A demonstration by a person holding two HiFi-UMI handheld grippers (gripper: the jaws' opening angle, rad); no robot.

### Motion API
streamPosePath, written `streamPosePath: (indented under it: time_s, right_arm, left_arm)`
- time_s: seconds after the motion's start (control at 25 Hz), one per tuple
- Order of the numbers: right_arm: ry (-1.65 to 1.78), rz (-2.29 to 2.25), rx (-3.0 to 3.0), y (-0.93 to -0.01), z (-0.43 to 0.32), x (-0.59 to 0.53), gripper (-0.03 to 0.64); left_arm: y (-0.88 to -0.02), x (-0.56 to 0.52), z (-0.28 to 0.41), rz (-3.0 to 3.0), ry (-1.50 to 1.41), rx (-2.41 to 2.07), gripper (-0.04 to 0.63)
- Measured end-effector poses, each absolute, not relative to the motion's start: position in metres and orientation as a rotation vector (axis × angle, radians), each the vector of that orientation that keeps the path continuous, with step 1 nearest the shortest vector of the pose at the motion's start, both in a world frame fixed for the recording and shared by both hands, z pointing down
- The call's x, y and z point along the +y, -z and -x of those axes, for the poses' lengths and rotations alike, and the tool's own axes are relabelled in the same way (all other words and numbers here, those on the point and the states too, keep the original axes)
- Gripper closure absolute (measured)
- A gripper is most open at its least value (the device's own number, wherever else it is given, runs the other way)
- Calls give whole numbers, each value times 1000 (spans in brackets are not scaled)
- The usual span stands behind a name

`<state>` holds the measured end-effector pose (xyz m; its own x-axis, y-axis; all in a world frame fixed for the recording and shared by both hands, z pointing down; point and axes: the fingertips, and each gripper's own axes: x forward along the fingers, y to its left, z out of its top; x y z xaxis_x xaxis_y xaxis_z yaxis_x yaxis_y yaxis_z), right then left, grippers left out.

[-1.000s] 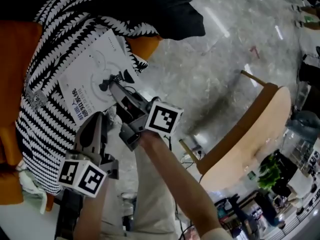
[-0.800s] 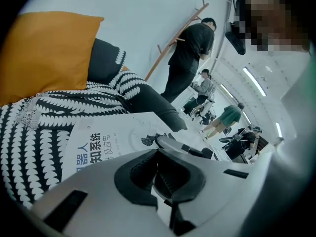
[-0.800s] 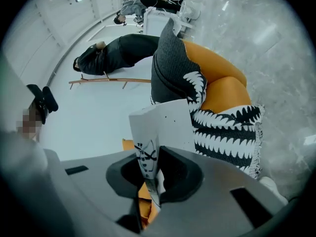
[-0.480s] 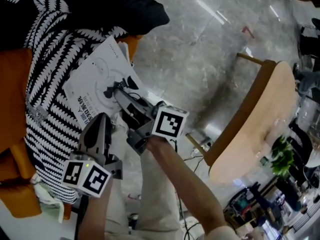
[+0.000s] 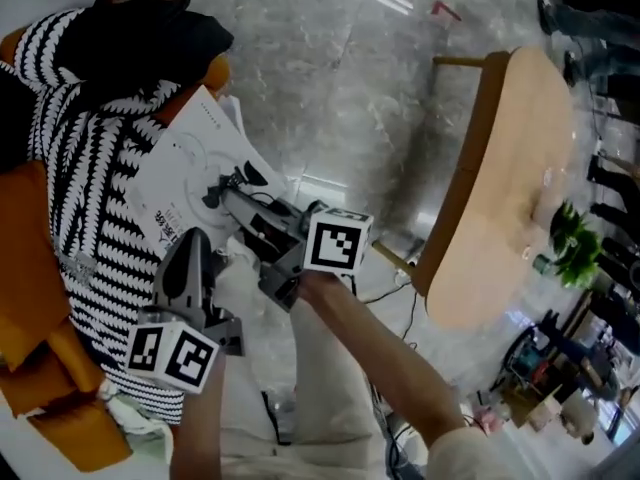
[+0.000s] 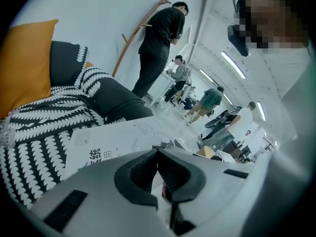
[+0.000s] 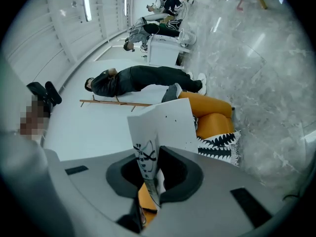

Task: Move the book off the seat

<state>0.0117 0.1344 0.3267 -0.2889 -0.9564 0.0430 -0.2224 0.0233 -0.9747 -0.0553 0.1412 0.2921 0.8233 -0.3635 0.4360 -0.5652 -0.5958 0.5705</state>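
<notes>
A white book (image 5: 195, 173) with a grey circle drawing and blue print lies tilted over the black-and-white striped blanket (image 5: 85, 178) on the orange seat (image 5: 25, 258). My right gripper (image 5: 224, 192) is shut on the book's near edge, and in the right gripper view the book (image 7: 165, 125) stands up between the pads. My left gripper (image 5: 190, 246) hangs just below and to the left of the book, jaws together with nothing in them. From the left gripper view the book (image 6: 113, 142) lies just beyond the closed tips (image 6: 158, 152).
A black garment (image 5: 140, 43) lies at the far end of the seat. A round wooden table (image 5: 510, 168) stands to the right on the grey marble floor (image 5: 340, 78), with a plant (image 5: 572, 240) beyond it. Cables run on the floor near my legs. People stand in the distance.
The head view has swung, so the seat sits further left and the table higher. My right gripper keeps its hold on the book. The left gripper stays beside it.
</notes>
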Motion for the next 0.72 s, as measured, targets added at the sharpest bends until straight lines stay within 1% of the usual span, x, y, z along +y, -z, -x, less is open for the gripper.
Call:
streamPosePath:
  time_s: [0.12,0.2,0.4,0.52,0.72]
  right_arm:
    - [1284,1252,1582,-318,-21,141,571]
    - [1266,1245,1570,-320,-29,123,571]
    - [1515,1143,1534,-368,-27,68,571]
    - [1496,1153,1502,-382,-37,44,571]
    - [1483,1164,1458,-389,-33,48,571]
  left_arm:
    - [-283,142,45,-2299,-362,-637,586]
    - [-286,123,36,-2307,-377,-624,586]
    - [-325,68,35,-2108,-458,-769,586]
    - [-334,43,25,-2125,-472,-732,586]
    - [-339,43,27,-2134,-481,-696,586]
